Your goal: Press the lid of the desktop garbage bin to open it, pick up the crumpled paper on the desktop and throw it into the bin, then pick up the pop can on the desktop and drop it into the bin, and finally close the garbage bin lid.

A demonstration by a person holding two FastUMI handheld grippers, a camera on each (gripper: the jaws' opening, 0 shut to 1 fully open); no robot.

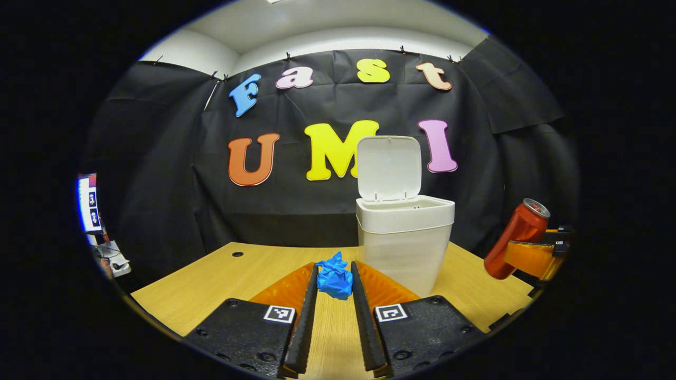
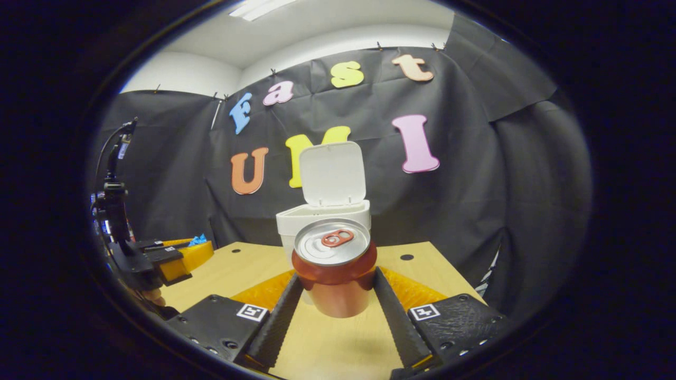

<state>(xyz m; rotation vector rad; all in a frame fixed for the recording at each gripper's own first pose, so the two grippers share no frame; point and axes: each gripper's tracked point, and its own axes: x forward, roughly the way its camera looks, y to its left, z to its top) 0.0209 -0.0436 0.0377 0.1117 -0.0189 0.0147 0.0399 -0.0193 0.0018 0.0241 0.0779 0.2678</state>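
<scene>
Right gripper view, right gripper (image 2: 335,295) clamping pop can (image 2: 334,266), top tilted toward camera.

My left gripper (image 1: 334,287) is level, its fingers (image 1: 309,311) pressed on either side of the blue crumpled paper (image 1: 335,278). My right gripper (image 2: 334,295) is raised, both fingers (image 2: 388,309) clamping the red pop can (image 2: 334,269), which tilts in its grip.

White bin (image 1: 404,248) lid (image 1: 390,166) up; blue crumpled paper (image 1: 335,278), red can (image 2: 334,272) lifted.
</scene>
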